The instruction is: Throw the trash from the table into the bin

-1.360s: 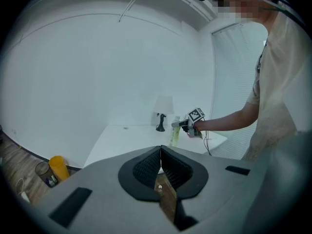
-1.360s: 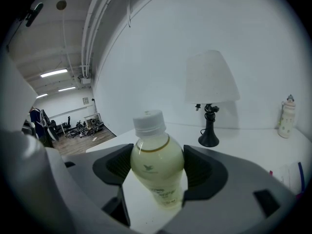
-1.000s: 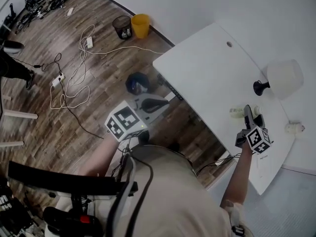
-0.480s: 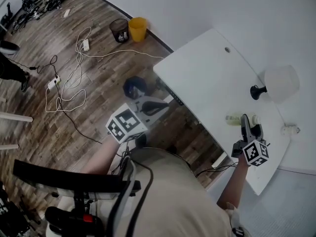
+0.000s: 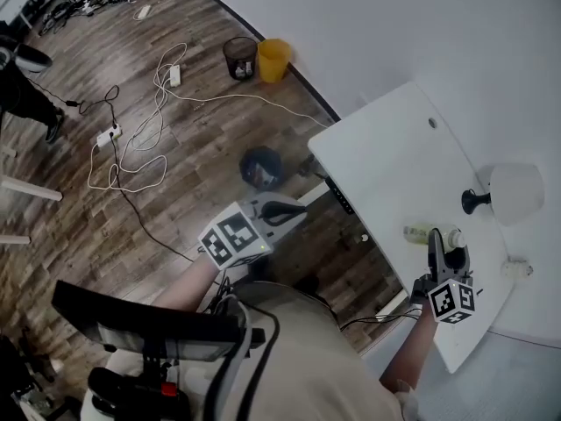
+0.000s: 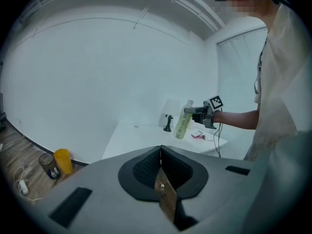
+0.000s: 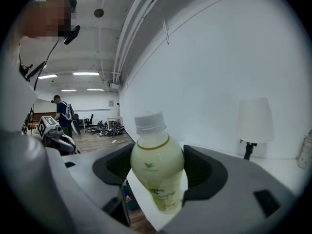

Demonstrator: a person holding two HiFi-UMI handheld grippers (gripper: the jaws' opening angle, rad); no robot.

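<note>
Since the earlier frame the right gripper (image 5: 436, 242) has come up and away from the tabletop with the bottle (image 7: 156, 165), and the left gripper (image 6: 161, 160) has slid a little sideways over the floor. The bottle, filled with a pale yellow-green liquid and closed with a white cap, stands nearly upright between the right gripper's jaws. Both pads press on its body below the shoulder, and its cap rises above them. Seen from the left gripper's side, its base hangs clear of the white table (image 5: 386, 156), which lies under the right gripper and stretches ahead of it. Ahead of that gripper and to its right, a lamp (image 7: 253, 121) with a white shade and a black foot stands on the table, well apart from the bottle. The left gripper is held off the table's edge, pointing toward the table and the raised bottle. Its jaws are pressed together with nothing between them. On the wooden floor below it, a little to its left, sits a dark round bin (image 5: 261, 167). Far ahead of it and to the left, by the wall, a yellow bin (image 5: 273, 60) and a black mesh bin (image 5: 238, 57) stand side by side, and white cables (image 5: 140, 139) trail across the floor near them.
</note>
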